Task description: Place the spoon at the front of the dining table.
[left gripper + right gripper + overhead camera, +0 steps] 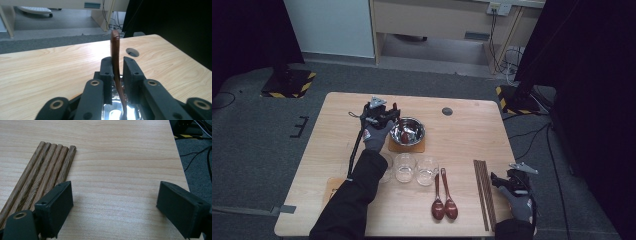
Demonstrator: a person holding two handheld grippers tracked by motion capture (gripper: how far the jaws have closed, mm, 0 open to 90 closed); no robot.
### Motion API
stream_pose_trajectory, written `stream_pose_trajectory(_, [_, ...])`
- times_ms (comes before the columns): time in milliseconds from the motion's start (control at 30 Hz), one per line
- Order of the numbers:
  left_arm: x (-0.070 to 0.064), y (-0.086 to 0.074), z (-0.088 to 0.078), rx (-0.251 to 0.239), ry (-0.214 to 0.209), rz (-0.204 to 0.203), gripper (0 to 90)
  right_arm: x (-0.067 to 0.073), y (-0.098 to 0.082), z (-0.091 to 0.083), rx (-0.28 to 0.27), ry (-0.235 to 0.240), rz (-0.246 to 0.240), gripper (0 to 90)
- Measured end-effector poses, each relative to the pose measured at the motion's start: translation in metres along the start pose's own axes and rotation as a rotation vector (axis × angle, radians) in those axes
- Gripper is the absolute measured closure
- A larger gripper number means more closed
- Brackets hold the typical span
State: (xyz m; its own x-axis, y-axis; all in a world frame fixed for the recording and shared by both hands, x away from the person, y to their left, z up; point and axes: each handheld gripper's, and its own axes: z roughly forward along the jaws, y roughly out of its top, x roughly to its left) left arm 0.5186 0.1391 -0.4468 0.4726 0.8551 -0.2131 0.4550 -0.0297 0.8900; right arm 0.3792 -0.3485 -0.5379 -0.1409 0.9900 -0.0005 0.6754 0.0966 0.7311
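Showing the table [462,107]: pale wood top bearing all the items, a round grommet hole [447,111] toward its far edge
Bowl [408,130]: shiny metal, standing on a brown square mat [407,146]; the dark red head of a spoon [115,60] lies inside it
Glasses [405,167]: three clear ones in a row just nearer than the mat, apparently holding nothing
Chopsticks [47,167]: a bundle of dark wooden sticks lying side by side near the table's right edge
Spare spoons [443,197]: two dark red ones, flat on the table between glasses and chopsticks
Left gripper [117,67]: over the bowl; jaws narrow around the upright spoon handle, one pad touching it, a slight gap at the other
Right gripper [115,207]: jaws spread wide over bare wood just beside the chopsticks, pinching nothing
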Motion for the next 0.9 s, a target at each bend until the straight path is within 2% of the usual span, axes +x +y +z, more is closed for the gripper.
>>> stream_pose_trajectory(333, [0.013,-0.008,-0.009,0.023,0.035,-0.011,66.2,0.0,0.0,0.0,0.0,0.0,0.0,13.5])
stream_pose_trajectory(433, [0.016,-0.011,-0.011,0.032,0.052,0.0,61.5,0.0,0.0,0.0,0.0,0.0,0.001,13.5])
stream_pose_trajectory(667, [0.021,-0.018,-0.013,0.048,0.062,-0.013,54.6,0.0,0.0,0.0,0.0,0.0,0.001,13.5])
stream_pose_trajectory(900, [0.025,-0.028,-0.019,0.078,0.064,-0.007,49.1,0.0,0.0,0.0,0.0,0.0,0.001,13.5])
